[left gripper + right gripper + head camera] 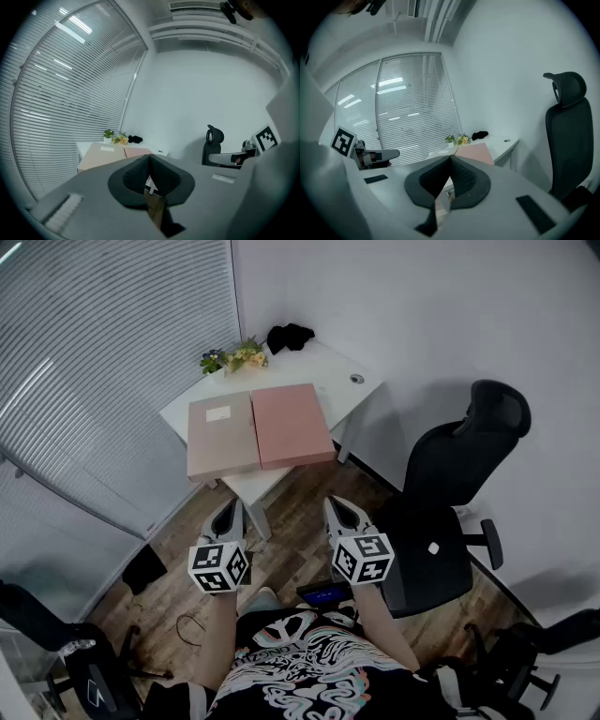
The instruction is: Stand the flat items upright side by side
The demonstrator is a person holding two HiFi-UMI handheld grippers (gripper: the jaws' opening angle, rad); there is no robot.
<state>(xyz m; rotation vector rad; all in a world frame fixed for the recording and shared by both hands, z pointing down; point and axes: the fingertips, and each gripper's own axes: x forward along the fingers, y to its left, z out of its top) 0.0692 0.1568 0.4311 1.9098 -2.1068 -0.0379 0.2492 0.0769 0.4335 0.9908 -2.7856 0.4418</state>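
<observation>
1. Pink box file (292,425) and beige box file (222,434) lay flat, touching, on white desk (328,371).
2. Left gripper (229,510) and right gripper (337,507) hung short of desk, jaws closed on nothing.
3. Black lump (289,336) at desk's back was too small to identify.

White desk (319,367) set into the corner of the room. To the left of the desk, tall window covered by closed slatted blinds (103,352), with bright stripes of light on them. Behind and to the right of the desk, plain white wall (422,306). Below and in front of the desk, wood-plank floor (300,512). Right of the desk, black office chair (459,465) with headrest. At the desk's far edge, small potted flowers (234,357) and a dark bundle (289,337).
</observation>
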